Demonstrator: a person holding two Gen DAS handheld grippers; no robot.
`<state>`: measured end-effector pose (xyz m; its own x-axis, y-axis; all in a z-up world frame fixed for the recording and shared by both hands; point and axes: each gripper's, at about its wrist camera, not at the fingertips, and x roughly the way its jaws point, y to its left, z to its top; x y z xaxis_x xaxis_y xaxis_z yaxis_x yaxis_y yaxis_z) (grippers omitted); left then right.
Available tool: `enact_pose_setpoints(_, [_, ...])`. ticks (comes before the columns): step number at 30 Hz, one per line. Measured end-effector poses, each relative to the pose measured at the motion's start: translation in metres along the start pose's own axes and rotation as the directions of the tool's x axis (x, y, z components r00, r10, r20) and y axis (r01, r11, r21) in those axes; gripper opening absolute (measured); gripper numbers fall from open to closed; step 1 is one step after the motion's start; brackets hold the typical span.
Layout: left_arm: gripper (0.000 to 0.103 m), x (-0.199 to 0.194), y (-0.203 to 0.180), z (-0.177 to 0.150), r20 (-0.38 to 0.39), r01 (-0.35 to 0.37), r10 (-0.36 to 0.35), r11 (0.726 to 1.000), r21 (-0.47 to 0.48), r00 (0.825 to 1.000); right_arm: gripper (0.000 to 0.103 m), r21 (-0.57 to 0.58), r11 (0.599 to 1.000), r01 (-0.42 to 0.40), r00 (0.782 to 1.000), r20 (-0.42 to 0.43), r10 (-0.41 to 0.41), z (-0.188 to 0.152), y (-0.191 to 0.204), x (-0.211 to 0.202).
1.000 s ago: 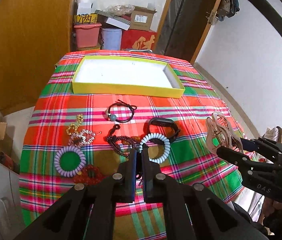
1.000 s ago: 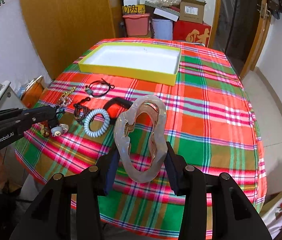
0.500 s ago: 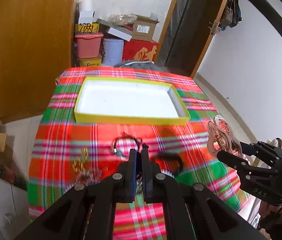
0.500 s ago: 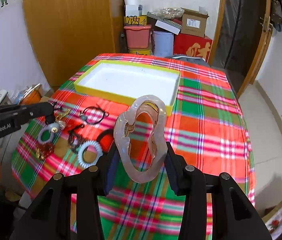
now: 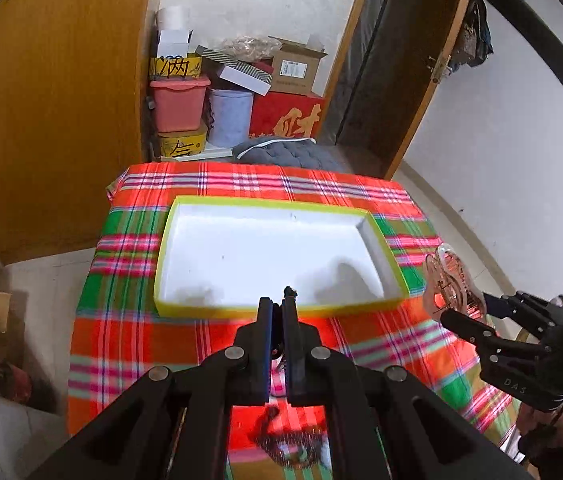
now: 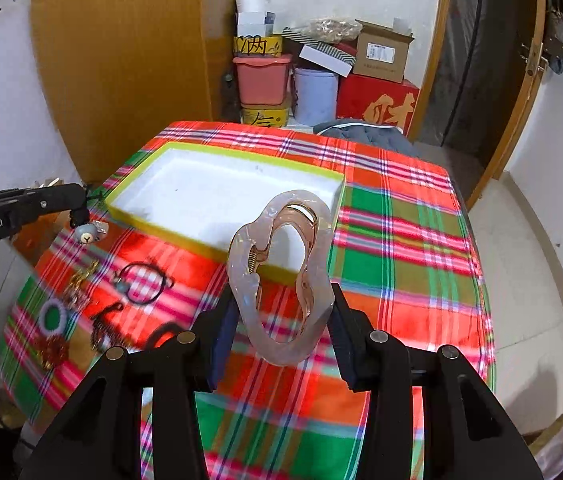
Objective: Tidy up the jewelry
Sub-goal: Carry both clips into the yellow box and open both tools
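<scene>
A plaid-covered table (image 6: 401,248) is carrying a yellow tray (image 6: 169,236) at 11 o'clock. The right gripper (image 6: 281,320) is clamping a pink hair claw (image 6: 279,280) upright. At 9 o'clock, the left gripper (image 6: 77,196) is pinching a bear-charm hair tie (image 6: 88,233) beside the tray's near-left corner.

The left gripper (image 6: 77,200) carries white lettering, "GenRobot.AI" (its first letter cut off at the frame edge). The right gripper (image 5: 447,300) has "DAS" on its arm. A large gold character, 财, stands on the red box (image 6: 377,104) behind the table. The yellow tin (image 6: 257,45) shows black characters, one of them 肉. The label on the cardboard box (image 6: 381,52) is too small to read.
</scene>
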<state>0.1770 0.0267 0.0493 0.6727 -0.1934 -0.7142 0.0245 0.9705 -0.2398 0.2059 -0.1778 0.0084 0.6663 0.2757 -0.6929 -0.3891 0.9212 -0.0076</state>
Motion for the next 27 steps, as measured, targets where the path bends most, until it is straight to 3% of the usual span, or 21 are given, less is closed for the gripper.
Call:
enact_pose_setpoints(12, [0.004, 0.04, 0.044, 0.04, -0.005, -0.034, 0.033, 0.998, -0.044, 0.999, 0.044, -0.001, 1.0, -0.01, 0.999, -0.03, 0.01, 0.033, -0.006, 0.051])
enact_pose_setpoints(27, [0.004, 0.094, 0.074, 0.026, -0.1, -0.099, 0.092, 0.993, -0.071, 0.991, 0.044, 0.018, 1.0, -0.009, 0.992, -0.123, 0.011, 0.029, -0.016, 0.093])
